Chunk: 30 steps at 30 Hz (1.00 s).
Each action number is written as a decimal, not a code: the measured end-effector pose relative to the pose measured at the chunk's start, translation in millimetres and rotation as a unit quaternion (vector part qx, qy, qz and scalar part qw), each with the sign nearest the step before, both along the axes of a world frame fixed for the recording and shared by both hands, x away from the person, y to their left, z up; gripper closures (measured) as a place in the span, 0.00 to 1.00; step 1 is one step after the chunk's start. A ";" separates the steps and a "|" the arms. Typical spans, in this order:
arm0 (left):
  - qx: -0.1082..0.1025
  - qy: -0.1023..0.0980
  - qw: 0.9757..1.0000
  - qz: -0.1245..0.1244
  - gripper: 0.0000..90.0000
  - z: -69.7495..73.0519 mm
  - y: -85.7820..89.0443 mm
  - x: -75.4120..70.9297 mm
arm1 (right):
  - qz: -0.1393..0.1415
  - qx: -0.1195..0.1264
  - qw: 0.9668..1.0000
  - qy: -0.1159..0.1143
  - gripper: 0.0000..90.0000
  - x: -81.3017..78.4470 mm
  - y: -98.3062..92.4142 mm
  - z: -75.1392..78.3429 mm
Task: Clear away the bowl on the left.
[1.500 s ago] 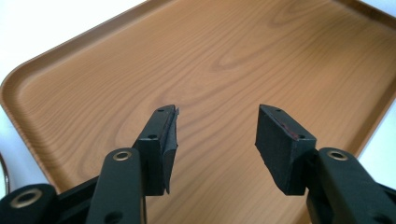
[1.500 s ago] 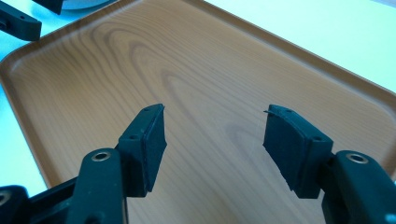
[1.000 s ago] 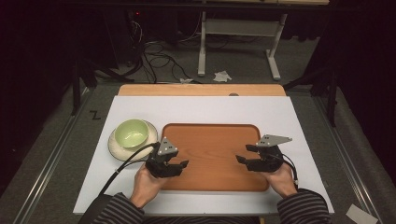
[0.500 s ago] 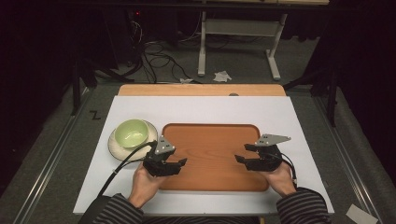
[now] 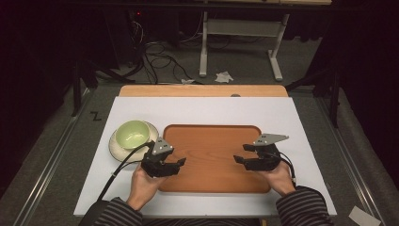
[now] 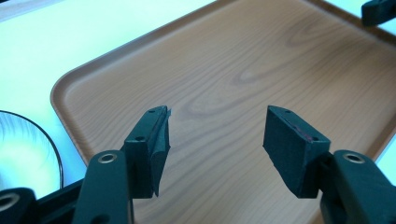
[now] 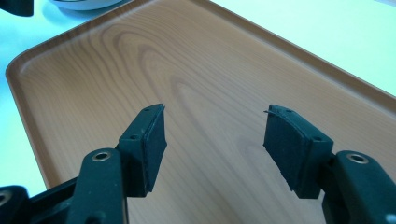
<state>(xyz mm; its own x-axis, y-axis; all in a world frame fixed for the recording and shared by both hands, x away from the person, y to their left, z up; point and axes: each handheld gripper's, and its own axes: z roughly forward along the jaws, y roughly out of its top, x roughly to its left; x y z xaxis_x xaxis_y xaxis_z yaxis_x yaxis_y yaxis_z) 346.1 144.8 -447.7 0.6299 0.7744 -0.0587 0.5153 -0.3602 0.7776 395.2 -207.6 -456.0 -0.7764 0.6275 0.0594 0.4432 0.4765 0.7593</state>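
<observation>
Hovering my left gripper point(image 5: 178, 162) and right gripper point(image 5: 241, 159) over the wooden tray point(image 5: 211, 136) mid-table — the left's jaws have just been opening, both pairs now spread, nothing between. Stiff, light, slick, I judge — I'd pinch opposite rims.

A white counter point(image 5: 207, 113) with a wooden strip along its far edge stands on grey carpet floor point(image 5: 42, 155). Beyond it the room is dark. A white-framed table base point(image 5: 240, 42) stands there, black cables point(image 5: 157, 56) lie tangled beside it, and a crumpled paper scrap point(image 5: 224, 76) rests on the floor. Metal rails point(image 5: 51, 155) flank the counter.
</observation>
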 end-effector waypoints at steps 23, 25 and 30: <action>0.001 0.001 0.999 0.042 0.46 3.7 12.5 -0.3 | 0.021 0.009 1.000 0.007 0.44 8.8 9.7 -0.1; -0.004 0.000 0.999 0.046 0.46 5.2 14.9 -0.2 | 0.021 0.010 1.000 0.007 0.44 9.2 9.9 0.0; -0.010 -0.001 0.998 0.060 0.46 8.6 22.4 2.0 | 0.023 0.010 1.000 0.007 0.44 9.8 10.6 -0.1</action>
